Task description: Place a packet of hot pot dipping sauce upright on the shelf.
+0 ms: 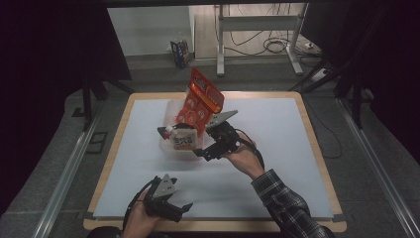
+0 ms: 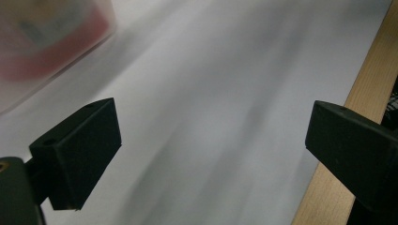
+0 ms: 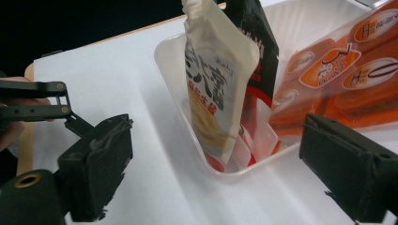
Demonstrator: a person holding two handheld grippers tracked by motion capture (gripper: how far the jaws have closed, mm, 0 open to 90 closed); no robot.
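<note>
On the white counter [image 1: 277,163], a clear plastic tray [image 3: 178,89] with an orange snack packet [image 1: 200,101] leaning upright at its far side and a white pouch [image 3: 213,89] standing inside, a dark packet just behind it. Right claw [image 3: 213,183] spread wide, holding nothing, just beside the near rim of the tray. Left claw [image 2: 211,145] also wide and empty, low over bare counter near the wooden front edge [image 2: 361,89], well apart from the tray.
</note>
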